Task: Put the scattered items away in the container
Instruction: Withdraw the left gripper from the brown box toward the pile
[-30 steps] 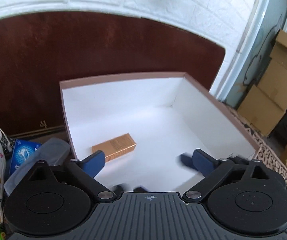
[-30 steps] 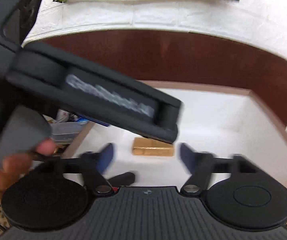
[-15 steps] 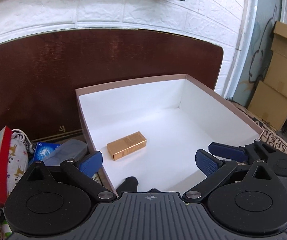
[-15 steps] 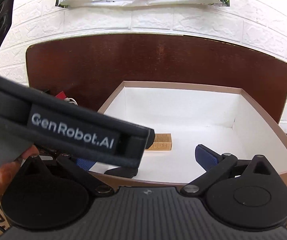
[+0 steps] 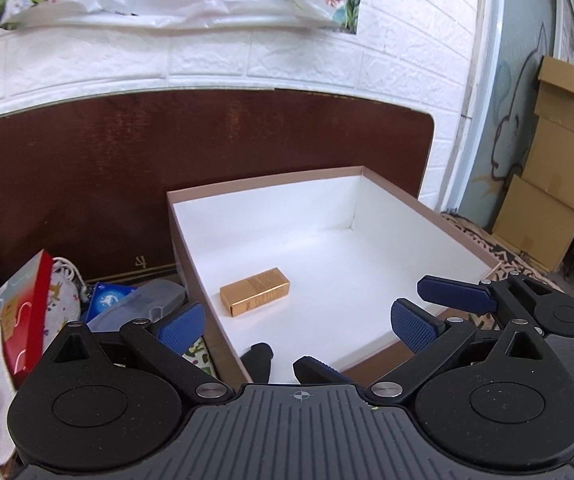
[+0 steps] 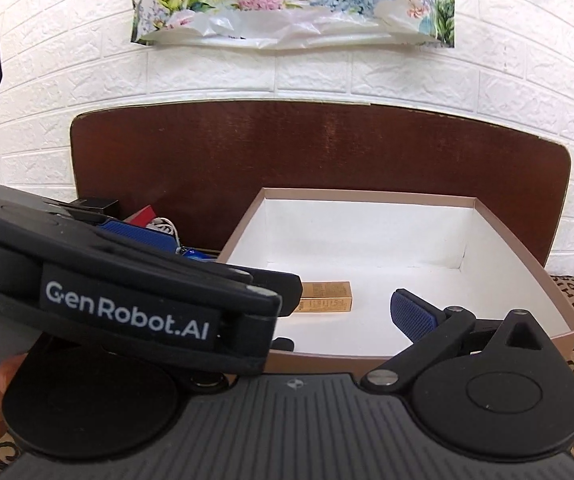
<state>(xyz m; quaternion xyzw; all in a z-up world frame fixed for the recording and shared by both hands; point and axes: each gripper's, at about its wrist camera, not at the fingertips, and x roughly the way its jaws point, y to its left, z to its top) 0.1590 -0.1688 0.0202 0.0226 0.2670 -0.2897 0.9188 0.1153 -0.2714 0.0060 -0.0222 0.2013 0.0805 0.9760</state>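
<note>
Clutter lies heaped to the left of the container (image 5: pixel 191 248), an open pink-rimmed box with a white interior: a red carton (image 5: pixel 27 304), a drawstring pouch (image 5: pixel 63 300), a blue packet (image 5: pixel 109 300) and a grey case (image 5: pixel 155 298) crowd together just outside its left wall, so most of the tidying looks undone. Inside, only a small gold box (image 5: pixel 255 291) lies flat on the white floor, nearer the left wall and clear of it. The left tool (image 5: pixel 293 322) hovers empty over the container's near left corner, its blue pads spread wide, one over the clutter and one over the interior. The right tool (image 6: pixel 287 312) sits beside it at the near wall; one blue pad shows well out to the right and nothing sits against it, so it is likely spread and empty, though the left tool's body crosses in front and hides the other finger. The main risk is the crowding: the two tools are close enough to knock together if both reach left at once. A pad dropping into the pile could also catch the pouch's cord or shove the leaning red carton over, and a low sweep back could clip the rim and shift the light container.
</note>
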